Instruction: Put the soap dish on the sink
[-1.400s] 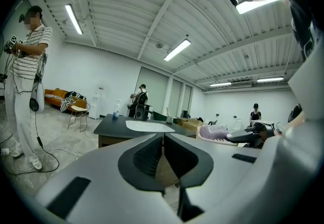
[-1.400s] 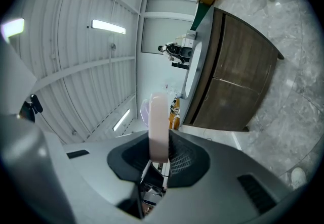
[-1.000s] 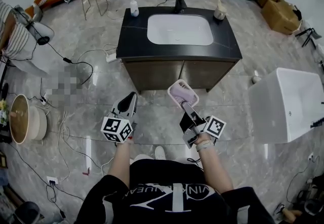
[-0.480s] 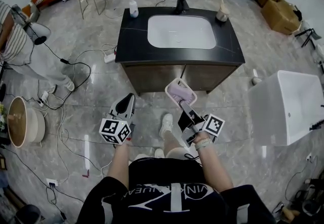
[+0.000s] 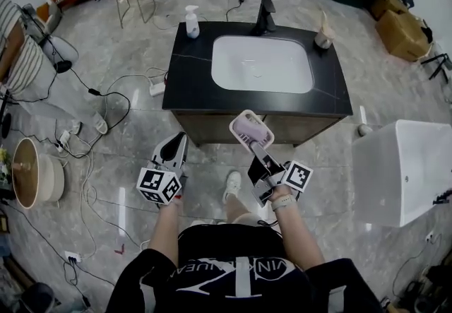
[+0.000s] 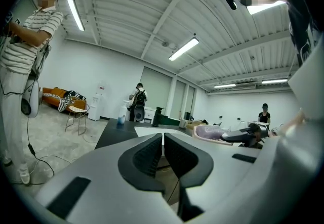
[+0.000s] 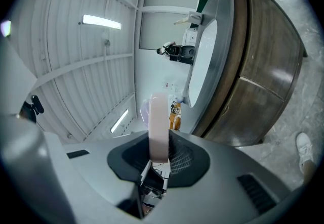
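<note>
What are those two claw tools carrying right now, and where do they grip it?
The right gripper pinches the pink soap dish by its near rim. The left gripper is shut, holding nothing.

Lighting bright and even in all three views. Source: ceiling strip lights (image 6: pixel 183 49), high above and beyond the left gripper (image 6: pixel 163 139). One strip (image 7: pixel 101 21) glares up and left of the right gripper (image 7: pixel 159 148). Polished floor (image 5: pixel 106 163) left of the left gripper carries pale streaks of reflection; shadows faint. Both gripper views bend strongly toward dark rounded edges. Soap dish (image 7: pixel 158 127) rim in the right claw is soft, close to the lens.
</note>
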